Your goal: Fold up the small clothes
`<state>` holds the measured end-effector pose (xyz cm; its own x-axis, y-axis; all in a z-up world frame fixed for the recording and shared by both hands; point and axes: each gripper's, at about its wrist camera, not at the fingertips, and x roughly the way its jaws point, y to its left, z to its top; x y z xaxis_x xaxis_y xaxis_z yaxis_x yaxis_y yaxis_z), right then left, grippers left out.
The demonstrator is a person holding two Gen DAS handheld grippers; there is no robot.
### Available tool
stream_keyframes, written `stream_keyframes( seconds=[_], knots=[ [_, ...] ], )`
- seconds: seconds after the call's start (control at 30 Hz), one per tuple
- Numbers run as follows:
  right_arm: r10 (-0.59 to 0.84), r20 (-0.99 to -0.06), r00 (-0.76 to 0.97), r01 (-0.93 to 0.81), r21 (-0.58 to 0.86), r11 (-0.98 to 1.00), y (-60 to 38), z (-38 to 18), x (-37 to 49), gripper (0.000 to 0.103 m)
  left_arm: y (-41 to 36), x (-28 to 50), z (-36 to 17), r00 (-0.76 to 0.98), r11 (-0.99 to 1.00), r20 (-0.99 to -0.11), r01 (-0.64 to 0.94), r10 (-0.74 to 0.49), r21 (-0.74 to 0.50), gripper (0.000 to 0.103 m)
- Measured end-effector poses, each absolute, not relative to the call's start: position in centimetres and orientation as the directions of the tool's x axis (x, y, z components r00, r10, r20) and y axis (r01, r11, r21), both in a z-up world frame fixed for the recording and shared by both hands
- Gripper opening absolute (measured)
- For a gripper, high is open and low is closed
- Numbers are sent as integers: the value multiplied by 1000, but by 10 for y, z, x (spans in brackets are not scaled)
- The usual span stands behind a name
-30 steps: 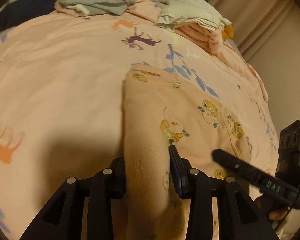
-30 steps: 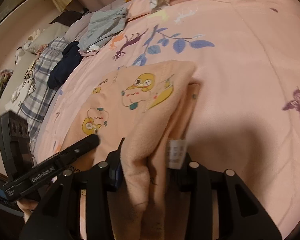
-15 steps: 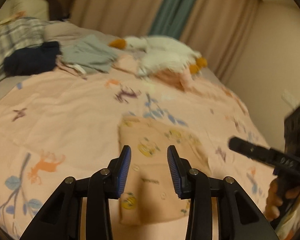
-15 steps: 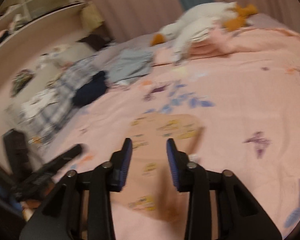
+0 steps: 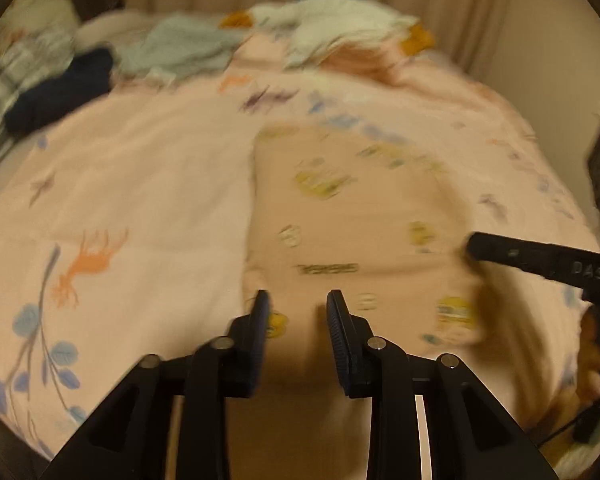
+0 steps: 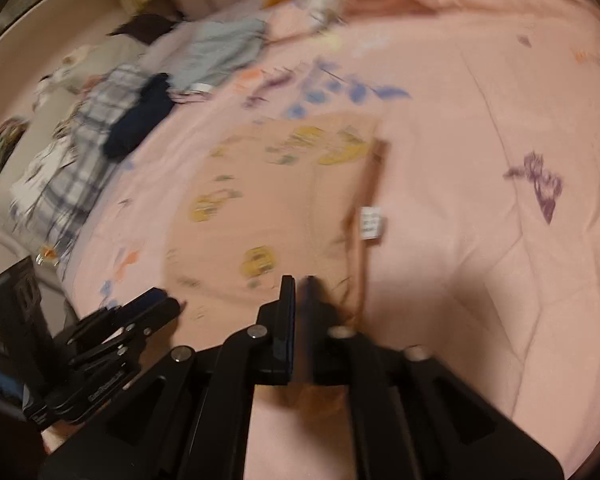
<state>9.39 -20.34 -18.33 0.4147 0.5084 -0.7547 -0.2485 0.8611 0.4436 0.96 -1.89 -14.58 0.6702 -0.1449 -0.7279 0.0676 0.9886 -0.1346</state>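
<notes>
A small peach garment (image 5: 352, 224) with yellow cartoon prints lies folded flat on the pink bedspread (image 5: 132, 184). It also shows in the right wrist view (image 6: 272, 200), with a white label (image 6: 371, 222) at its right edge. My left gripper (image 5: 296, 300) is open and empty, just above the garment's near edge. My right gripper (image 6: 298, 284) is shut and empty over the garment's near right corner. Both views are blurred by motion.
A navy garment (image 5: 60, 92), a grey-green garment (image 5: 176, 48) and a white goose plush (image 5: 340, 24) lie at the far side of the bed. Plaid cloth (image 6: 80, 140) lies far left. The right gripper shows in the left wrist view (image 5: 540, 260).
Both grippers let go of the garment, which now lies flat, and pulled back. The right gripper, open half a second ago, has since shut.
</notes>
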Motion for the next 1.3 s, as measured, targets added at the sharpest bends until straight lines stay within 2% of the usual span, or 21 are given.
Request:
stream_keyframes(
  seconds=[0.07,0.13,0.17,0.2,0.27,0.37,0.43,0.53,0.57,0.6,0.67,0.73,0.8,0.87,0.9,0.93,1.0,1.03,1.1,1.23,1.3],
  knots=[
    [554,-727,407,-348,437,829,-192,-173,79,9,-23,6,-142,686,981,-702,122,-192,-149,30],
    [520,-760,391,-374,385,844,-184,-185,71,7,-28,14,-161,614,983,-768,118,-181,-138,30],
    [480,-796,370,-366,350,862,-180,-200,70,2,-28,23,-179,548,986,-820,96,-167,-136,30],
    [453,-823,343,-342,339,876,-180,-217,71,0,-25,24,-184,550,985,-817,86,-172,-149,30],
    [522,-778,349,-312,429,848,-195,-224,73,0,-21,20,-179,569,982,-801,94,-188,-163,30],
    [497,-797,343,-320,398,860,-202,-215,72,0,-16,9,-180,569,982,-801,109,-188,-153,30],
    [462,-814,352,-316,361,877,-205,-216,68,0,-12,-2,-180,598,976,-772,139,-216,-165,30],
    [493,-810,317,-286,414,864,-215,-209,72,0,-3,-9,-164,640,964,-722,157,-263,-213,30],
    [505,-796,334,-290,423,859,-217,-200,72,4,-1,-11,-154,667,955,-685,175,-294,-239,30],
    [517,-770,374,-301,426,853,-220,-188,68,10,3,-13,-140,715,938,-612,200,-338,-285,30],
    [539,-709,455,-323,433,842,-226,-166,68,10,11,-5,-128,762,918,-533,210,-369,-335,30],
    [568,-652,501,-340,456,823,-226,-155,83,12,16,20,-129,767,922,-542,167,-345,-350,30],
    [585,-645,492,-317,493,810,-222,-162,105,12,22,50,-146,740,923,-592,104,-321,-371,30],
    [541,-698,469,-238,489,839,-223,-184,125,7,29,69,-168,706,924,-641,51,-302,-380,30],
    [466,-759,455,-162,444,881,-225,-199,134,4,34,75,-180,682,920,-664,31,-306,-392,34],
    [419,-797,435,-112,414,904,-228,-211,140,13,39,78,-186,671,906,-662,32,-333,-423,38],
    [422,-810,408,-70,433,899,-242,-226,144,3,50,80,-186,664,877,-642,42,-382,-478,39],
    [465,-789,401,-61,483,873,-250,-226,146,11,54,81,-183,662,873,-639,47,-392,-486,39],
    [545,-730,413,-58,576,816,-259,-218,147,12,55,82,-175,679,888,-639,42,-362,-459,40],
    [511,-699,500,-126,525,842,-245,-182,158,12,44,78,-157,744,931,-609,47,-275,-363,39],
    [537,-677,503,-159,538,828,-233,-172,172,12,49,81,-154,745,895,-571,79,-345,-438,39]
  ],
)
